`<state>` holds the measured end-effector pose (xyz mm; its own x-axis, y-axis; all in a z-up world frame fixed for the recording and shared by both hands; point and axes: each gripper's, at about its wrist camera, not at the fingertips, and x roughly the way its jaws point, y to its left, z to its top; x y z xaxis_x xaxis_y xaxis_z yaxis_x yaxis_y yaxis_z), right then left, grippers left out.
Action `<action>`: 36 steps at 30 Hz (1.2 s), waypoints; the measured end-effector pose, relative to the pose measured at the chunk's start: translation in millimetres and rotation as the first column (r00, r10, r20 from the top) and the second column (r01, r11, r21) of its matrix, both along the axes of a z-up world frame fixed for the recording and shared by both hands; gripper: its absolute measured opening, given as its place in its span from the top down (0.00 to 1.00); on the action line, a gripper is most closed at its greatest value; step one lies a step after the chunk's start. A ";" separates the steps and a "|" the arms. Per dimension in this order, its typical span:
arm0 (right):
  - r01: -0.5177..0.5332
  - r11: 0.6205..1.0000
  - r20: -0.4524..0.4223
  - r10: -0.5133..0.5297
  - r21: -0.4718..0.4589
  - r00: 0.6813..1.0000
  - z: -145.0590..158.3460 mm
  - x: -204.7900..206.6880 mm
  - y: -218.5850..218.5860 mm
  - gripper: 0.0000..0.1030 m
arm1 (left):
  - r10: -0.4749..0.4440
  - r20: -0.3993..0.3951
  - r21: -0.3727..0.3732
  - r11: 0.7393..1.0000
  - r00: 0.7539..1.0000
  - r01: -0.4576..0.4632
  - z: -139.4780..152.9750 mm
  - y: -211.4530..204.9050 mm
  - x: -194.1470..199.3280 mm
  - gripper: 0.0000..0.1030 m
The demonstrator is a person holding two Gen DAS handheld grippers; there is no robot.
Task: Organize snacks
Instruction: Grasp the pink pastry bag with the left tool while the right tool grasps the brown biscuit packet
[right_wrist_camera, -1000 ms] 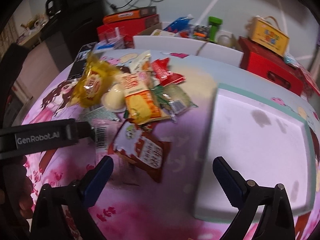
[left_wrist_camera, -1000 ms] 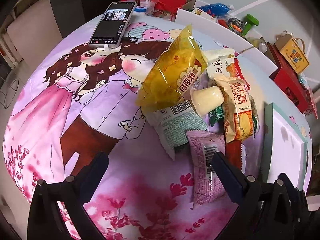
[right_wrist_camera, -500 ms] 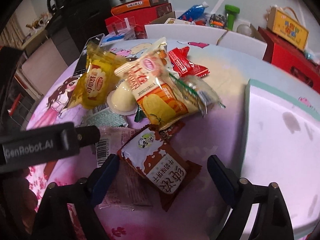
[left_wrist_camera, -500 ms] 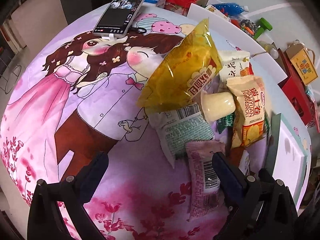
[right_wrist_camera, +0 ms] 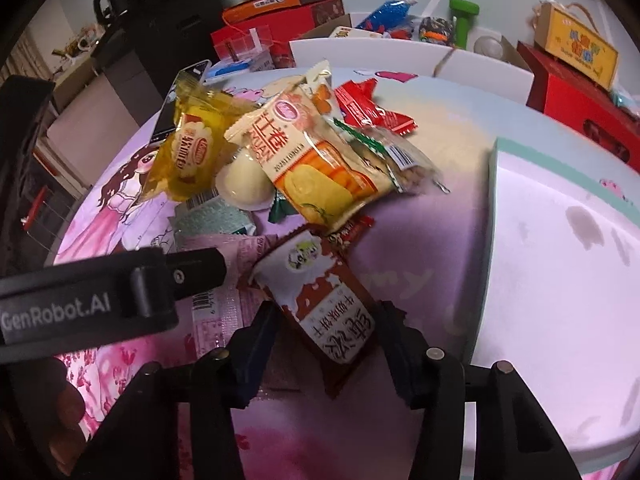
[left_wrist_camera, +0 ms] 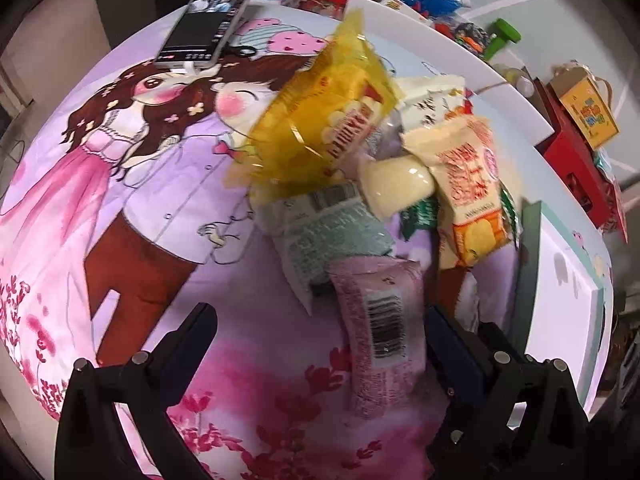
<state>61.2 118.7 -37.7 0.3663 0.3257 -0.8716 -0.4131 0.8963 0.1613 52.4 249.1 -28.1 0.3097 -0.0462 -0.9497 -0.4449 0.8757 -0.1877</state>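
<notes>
Covering most of both views, the cartoon-printed cloth (left_wrist_camera: pixel 132 184) carries everything else. At right of the right wrist view lies the pale tray with a green rim (right_wrist_camera: pixel 496 184), bare of snacks and just beside the pile. At frame centre sits the snack pile (right_wrist_camera: pixel 304 152): a yellow bag (left_wrist_camera: pixel 320 120) at its upper left, an orange-and-cream roll packet (right_wrist_camera: pixel 320 160) on top, a red packet (right_wrist_camera: pixel 368 108) behind it and a pale jelly cup (right_wrist_camera: pixel 242 180) between the bags. Nearer the cameras lie a pink packet (left_wrist_camera: pixel 380 320) and a brown-and-white packet (right_wrist_camera: pixel 328 304). A phone (left_wrist_camera: pixel 208 20) rests at the cloth's upper left edge, well apart from the pile.

The right gripper (right_wrist_camera: pixel 326 340), low in its frame, has narrowed its jaws around the brown-and-white packet, both fingers at or against the packet's sides; whether they press it firmly cannot be told. The left gripper (left_wrist_camera: pixel 320 344) stands spread wide, its right finger beside the pink packet, gripping nothing.

Judged step: picking the first snack, the tray not yet loaded. The next move probably calls for a firm pinch on the slippery wrapper, a lift clear of the overlapping pink packet, then a carry right to the tray.
</notes>
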 end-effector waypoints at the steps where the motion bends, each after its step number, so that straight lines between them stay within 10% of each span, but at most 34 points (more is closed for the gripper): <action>1: 0.000 1.000 -0.001 0.000 0.000 1.000 -0.1 -0.4 -0.8 0.50 | -0.009 0.000 -0.004 1.000 1.000 0.009 -0.2 -3.1 1.2 0.00; 12: 0.007 1.000 -0.007 -0.007 -0.008 1.000 -2.7 -5.5 -4.7 0.56 | -0.048 -0.014 -0.028 0.998 0.999 0.047 -9.5 -23.9 1.5 0.04; 36: -0.071 0.989 0.075 0.081 -0.129 0.994 -8.9 -2.2 18.0 0.44 | -0.055 -0.003 -0.109 0.993 0.999 0.054 -22.5 -7.4 -38.3 0.49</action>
<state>59.0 136.8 -46.6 0.4147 0.2445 -0.8765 -0.4879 0.8728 0.0127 14.1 241.7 -50.6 0.2984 -0.1658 -0.9399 -0.3986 0.8732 -0.2805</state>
